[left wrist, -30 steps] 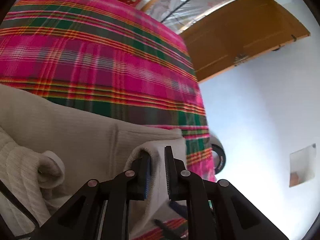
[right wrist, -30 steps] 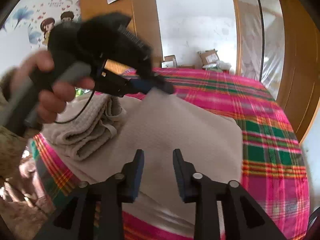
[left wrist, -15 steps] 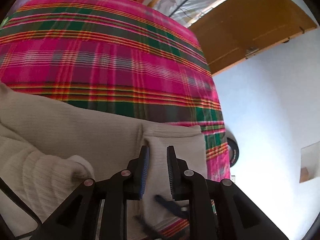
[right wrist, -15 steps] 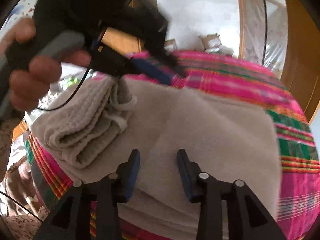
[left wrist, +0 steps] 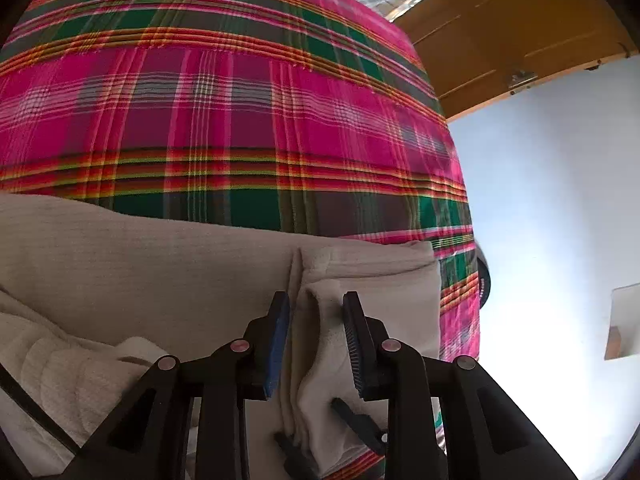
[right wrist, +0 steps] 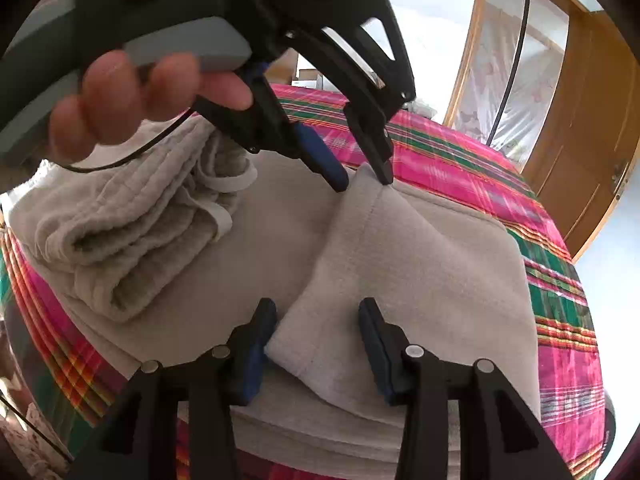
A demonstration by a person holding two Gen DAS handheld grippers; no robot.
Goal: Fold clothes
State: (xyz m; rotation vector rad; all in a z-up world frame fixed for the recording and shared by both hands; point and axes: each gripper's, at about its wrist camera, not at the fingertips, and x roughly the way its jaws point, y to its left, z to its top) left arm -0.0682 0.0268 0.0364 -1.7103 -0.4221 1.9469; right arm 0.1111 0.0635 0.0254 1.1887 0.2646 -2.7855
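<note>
Both claws sink closer to the beige sweater point(right wrist: 420, 264) on the plaid bed point(left wrist: 240, 120), left claw point(left wrist: 316, 336) just opening, right claw point(right wrist: 318, 340) just narrowing, neither pinching; soft, limp knit, best gripped at folded corners.

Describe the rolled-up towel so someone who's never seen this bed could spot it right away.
Start at the bed with the pink plaid cover. A flat beige garment lies spread across its near end. The rolled towel sits on that garment's left part, under the hand holding the left claw; it alone is bunched into thick ribbed rolls, while the garment is smooth and flat.
</note>
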